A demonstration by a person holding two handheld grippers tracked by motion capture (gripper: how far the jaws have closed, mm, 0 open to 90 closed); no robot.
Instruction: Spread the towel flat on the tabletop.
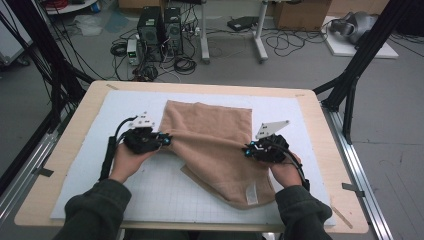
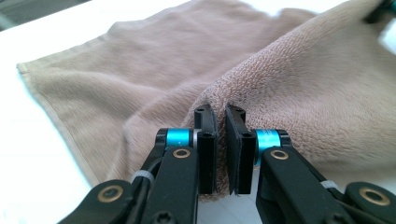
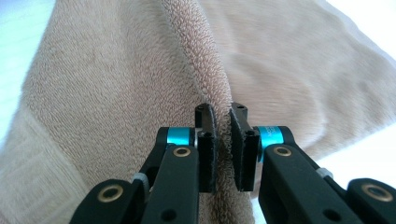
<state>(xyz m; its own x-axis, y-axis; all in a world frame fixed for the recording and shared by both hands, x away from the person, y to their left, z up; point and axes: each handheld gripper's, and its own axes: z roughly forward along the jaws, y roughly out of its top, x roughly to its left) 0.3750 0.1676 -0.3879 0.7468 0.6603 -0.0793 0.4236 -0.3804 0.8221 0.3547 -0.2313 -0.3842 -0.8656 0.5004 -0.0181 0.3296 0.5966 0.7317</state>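
Note:
A tan terry towel (image 1: 215, 132) lies on the white gridded mat (image 1: 150, 192), partly lifted and folded, with a white label (image 1: 251, 194) near its front corner. My left gripper (image 1: 167, 140) is at the towel's left edge. In the left gripper view my left gripper (image 2: 220, 116) is shut on a raised fold of the towel (image 2: 154, 60). My right gripper (image 1: 247, 149) is at the towel's right side. In the right gripper view my right gripper (image 3: 223, 114) pinches a hemmed edge of the towel (image 3: 107, 93), which rises between the jaws.
The mat covers a wooden table (image 1: 75, 130) with bare margins at left and right. Black frame posts (image 1: 350, 80) stand at the far corners. On the floor beyond the table stand computer towers (image 1: 160, 30) among cables.

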